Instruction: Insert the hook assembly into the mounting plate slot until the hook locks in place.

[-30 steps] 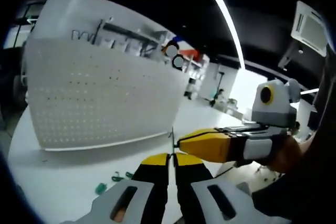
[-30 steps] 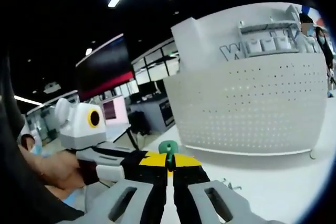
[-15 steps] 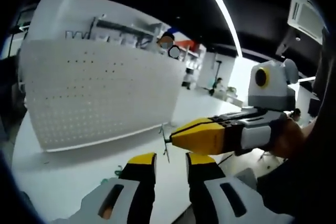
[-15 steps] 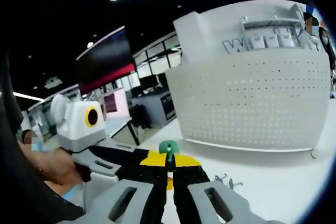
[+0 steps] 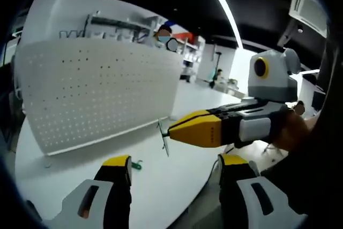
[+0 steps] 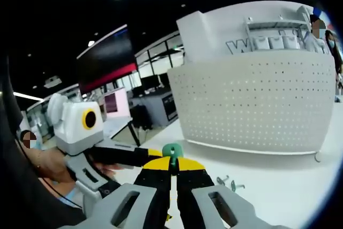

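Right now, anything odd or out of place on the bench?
A few spare hooks lie loose on the white table before the pegboard. Right tongs grip the green-tipped hook; left tongs stand open.

The pegboard [image 5: 96, 92] is white, patterned with even rows of small dark holes. The table [image 5: 161, 181] is plain white. Both grippers carry yellow tips on black jaws with pale grey bodies: the left gripper [image 5: 174, 167] and the right gripper [image 6: 171, 167]. The hook [image 6: 172, 150] has a green plastic head. A small green piece [image 5: 137, 165] lies on the table.
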Available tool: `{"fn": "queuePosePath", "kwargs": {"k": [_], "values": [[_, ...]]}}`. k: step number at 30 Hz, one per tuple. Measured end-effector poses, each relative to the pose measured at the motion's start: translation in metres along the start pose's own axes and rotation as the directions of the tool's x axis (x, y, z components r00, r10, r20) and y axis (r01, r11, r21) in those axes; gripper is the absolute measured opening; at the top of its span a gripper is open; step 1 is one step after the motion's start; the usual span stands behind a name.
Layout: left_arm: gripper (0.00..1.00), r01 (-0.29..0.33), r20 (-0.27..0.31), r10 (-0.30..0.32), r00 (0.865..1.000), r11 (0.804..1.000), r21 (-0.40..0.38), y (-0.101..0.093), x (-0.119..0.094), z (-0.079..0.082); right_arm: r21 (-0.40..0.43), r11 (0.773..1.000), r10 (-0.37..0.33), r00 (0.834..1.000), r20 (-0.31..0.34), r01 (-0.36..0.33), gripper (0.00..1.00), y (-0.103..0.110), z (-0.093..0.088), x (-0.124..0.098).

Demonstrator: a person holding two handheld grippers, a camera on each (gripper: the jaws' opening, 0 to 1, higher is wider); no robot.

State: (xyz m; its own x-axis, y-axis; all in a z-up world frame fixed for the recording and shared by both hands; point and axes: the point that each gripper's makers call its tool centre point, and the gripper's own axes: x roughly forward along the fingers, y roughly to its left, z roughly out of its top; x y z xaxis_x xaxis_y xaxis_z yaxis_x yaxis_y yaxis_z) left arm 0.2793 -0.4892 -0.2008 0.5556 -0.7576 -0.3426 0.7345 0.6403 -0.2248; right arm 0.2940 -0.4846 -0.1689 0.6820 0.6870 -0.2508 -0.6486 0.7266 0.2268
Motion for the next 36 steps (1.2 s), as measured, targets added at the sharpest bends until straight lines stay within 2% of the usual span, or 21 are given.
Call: {"fn": "queuePosePath", "kwargs": {"k": [3, 6, 11, 17, 23, 31, 36], "values": [[0.71, 0.0, 0.006, 0.0, 1.0, 1.0, -0.008, -0.001, -0.001, 0.001, -0.002, 1.0, -0.001, 1.0, -0.003, 0.001, 0.0, 0.0, -0.001, -0.001], [0.71, 0.0, 0.037, 0.002, 0.999, 0.999, -0.042, 0.0, -0.005, 0.007, -0.012, 1.0, 0.005, 1.0, -0.009, -0.005, 0.0, 0.003, -0.003, -0.001], [0.77, -0.027, 0.041, 0.028, 0.999, 0.999, -0.029, 0.004, -0.008, 0.009, -0.016, 1.0, 0.013, 1.0, -0.01, -0.013, 0.0, 0.005, -0.003, 0.0], [0.76, -0.021, 0.055, 0.022, 0.998, 0.999, -0.027, 0.001, -0.011, 0.01, -0.024, 0.999, 0.02, 1.0, -0.013, -0.021, 0.0, 0.005, -0.002, 0.002], [0.87, -0.03, 0.052, 0.031, 0.998, 0.999, -0.032, 0.002, -0.016, 0.008, -0.02, 1.0, 0.017, 1.0, -0.015, -0.017, 0.0, 0.001, -0.003, 0.002], [0.96, -0.054, 0.061, 0.058, 0.996, 0.997, -0.05, 0.003, -0.02, 0.007, -0.035, 0.999, -0.011, 1.0, -0.003, 0.011, 0.0, -0.006, -0.003, 0.006], [1.0, -0.067, 0.067, 0.072, 0.995, 0.996, -0.065, 0.006, -0.02, 0.007, -0.072, 0.997, -0.025, 1.0, -0.001, 0.025, 0.0, -0.008, -0.003, 0.008]]}}
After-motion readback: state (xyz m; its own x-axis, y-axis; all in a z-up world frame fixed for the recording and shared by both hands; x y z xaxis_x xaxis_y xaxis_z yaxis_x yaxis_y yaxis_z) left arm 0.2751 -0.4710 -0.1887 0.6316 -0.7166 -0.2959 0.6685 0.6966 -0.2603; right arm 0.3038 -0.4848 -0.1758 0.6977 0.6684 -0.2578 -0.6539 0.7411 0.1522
